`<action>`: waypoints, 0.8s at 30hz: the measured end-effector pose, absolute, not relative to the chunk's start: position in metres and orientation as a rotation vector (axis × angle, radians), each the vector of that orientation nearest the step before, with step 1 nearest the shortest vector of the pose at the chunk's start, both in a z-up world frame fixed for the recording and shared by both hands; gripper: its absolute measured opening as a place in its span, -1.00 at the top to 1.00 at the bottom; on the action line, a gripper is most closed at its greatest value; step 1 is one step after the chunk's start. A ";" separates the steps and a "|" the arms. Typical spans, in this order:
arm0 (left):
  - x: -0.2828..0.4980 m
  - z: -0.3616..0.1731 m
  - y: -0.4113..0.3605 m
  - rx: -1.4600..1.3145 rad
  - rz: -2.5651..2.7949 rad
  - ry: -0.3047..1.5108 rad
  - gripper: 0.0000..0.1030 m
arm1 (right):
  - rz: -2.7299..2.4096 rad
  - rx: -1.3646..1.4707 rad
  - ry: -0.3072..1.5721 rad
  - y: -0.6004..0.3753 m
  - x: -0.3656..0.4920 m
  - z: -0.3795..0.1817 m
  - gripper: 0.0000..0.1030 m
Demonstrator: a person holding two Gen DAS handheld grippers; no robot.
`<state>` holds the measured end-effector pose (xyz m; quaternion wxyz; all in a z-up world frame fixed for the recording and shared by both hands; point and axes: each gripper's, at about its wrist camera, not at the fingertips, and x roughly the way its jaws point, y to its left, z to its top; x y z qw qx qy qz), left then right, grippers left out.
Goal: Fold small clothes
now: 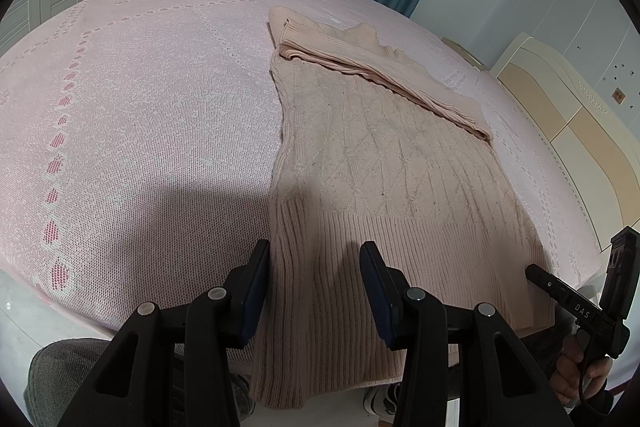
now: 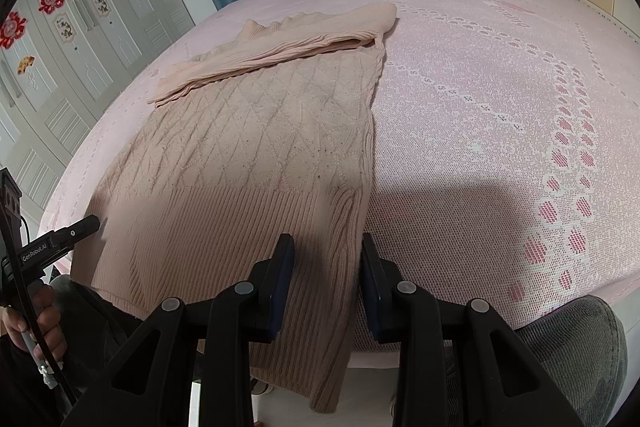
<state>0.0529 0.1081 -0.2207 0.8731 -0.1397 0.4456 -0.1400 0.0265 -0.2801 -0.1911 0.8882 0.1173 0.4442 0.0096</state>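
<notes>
A pale peach sweater (image 1: 380, 163) is showing diamond cable knit; the pink bed cover (image 1: 140, 107) is showing darker pink dotted motifs.

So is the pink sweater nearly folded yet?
Only partly. One sleeve already lies folded across the sweater's chest. Right now the left gripper and right gripper hover over the ribbed hem's corners, which hang off the bed; jaws apart, gripping nothing. The body still lies full length, unfolded.

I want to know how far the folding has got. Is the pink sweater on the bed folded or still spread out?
Partly folded. One sleeve is laid across the sweater, whose body lies flat on the bed, hem hanging over the edge.
</notes>
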 end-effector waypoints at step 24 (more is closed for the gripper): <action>0.053 -0.221 0.109 -0.285 -0.292 0.930 0.14 | 0.019 0.243 0.922 -0.280 0.026 -0.191 0.35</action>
